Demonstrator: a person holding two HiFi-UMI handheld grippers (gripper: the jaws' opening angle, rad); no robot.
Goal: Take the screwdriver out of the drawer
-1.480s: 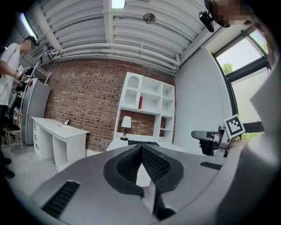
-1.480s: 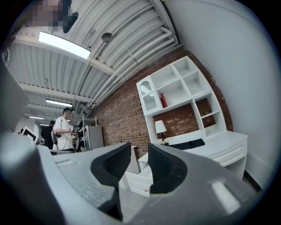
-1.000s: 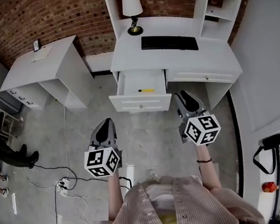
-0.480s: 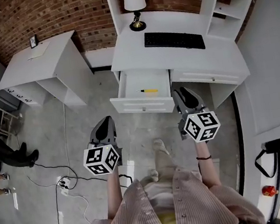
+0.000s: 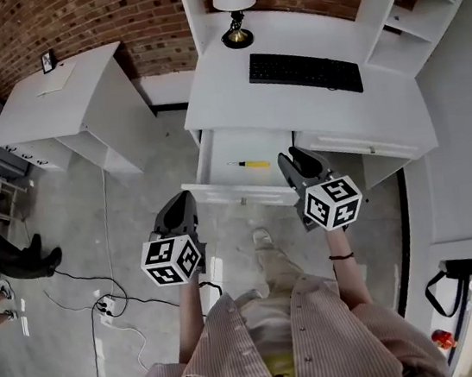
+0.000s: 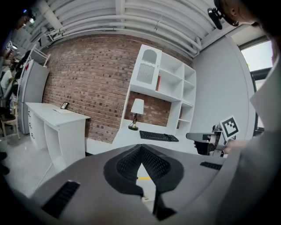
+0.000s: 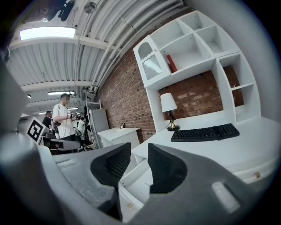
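With jaws parted, the right gripper [image 5: 290, 160] hovered over the open drawer [image 5: 220, 196] right of the screwdriver [image 5: 250, 165], while the left gripper [image 5: 178, 206] was clenched empty.

Large white desk [image 5: 224, 106] w/ white hutch shelves [image 5: 404, 20] on top at back. On desktop: black keyboard [image 5: 304, 72] on R half, lying at a slant. Table lamp w/ white shade & brass base [image 5: 233, 1] at back, L of keyboard, apart from it. Open white drawer [image 5: 218, 153] pulled out under desktop's L part. Yellow-handled screwdriver [image 5: 250, 165] lies flat on drawer bottom, near middle, alone. Smaller white side desk [image 5: 76, 101] further L, well apart. On it: small dark picture frame [image 5: 47, 61] at back, flat pale sheet [image 5: 56, 77] just beside. Grey concrete floor [image 5: 67, 224]: white power strip [image 5: 106, 308] w/ thin cables [image 5: 106, 227] running to it.
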